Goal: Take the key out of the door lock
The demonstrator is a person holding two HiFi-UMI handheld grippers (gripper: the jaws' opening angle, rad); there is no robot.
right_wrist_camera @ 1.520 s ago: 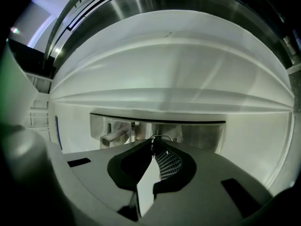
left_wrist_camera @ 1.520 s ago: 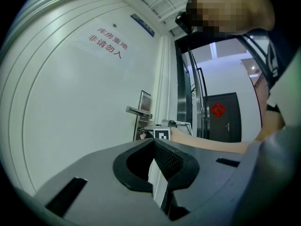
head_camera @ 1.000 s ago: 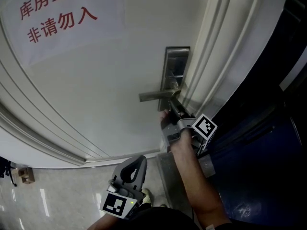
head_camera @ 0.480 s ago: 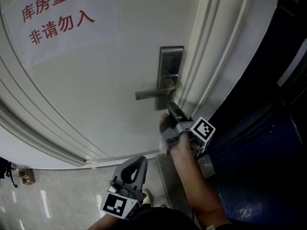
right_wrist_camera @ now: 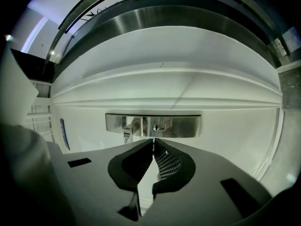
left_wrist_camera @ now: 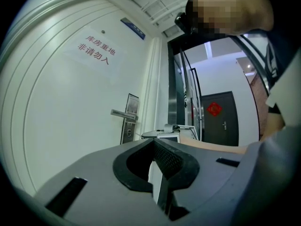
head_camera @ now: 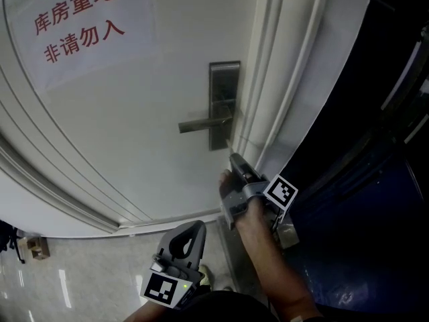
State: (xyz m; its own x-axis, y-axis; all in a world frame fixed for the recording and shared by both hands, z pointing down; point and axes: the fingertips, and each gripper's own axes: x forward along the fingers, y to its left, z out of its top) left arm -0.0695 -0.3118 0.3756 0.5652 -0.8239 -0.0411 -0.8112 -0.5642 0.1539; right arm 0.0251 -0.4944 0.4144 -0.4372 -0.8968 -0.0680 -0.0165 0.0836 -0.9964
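White door [head_camera: 134, 133] fills most of the head view, one paper sign [head_camera: 80, 25] with red characters at upper left; one steel lock plate [head_camera: 224, 79] near the door's edge, one lever handle [head_camera: 201, 122] running out from it horizontally; two grippers in all. The left gripper [head_camera: 190, 237] hangs low, well apart from the lock, its jaws met at the tips in its own view with nothing between them. The right gripper [head_camera: 232, 157] stands just below the plate and clear of it, aimed at it. In the right gripper view, one keyhole [right_wrist_camera: 159, 126] shows dark and bare, nothing standing in it; the right jaws are pressed together on a thin pale sliver at their very tips, judged to be the key [right_wrist_camera: 153, 141] seen edge-on, so one key, out of the lock and in the pinch, though too slim to read its shape. Handling, as a judgement: a small, light, stiff piece of flat metal, smooth and liable to pivot or slip if nipped only at its end; no fragility to fear; best held across the flat faces of the bow, with the ribbed pads square on it; the present grip looks shallow, at the tip of the jaws, so a jolt could drop it.
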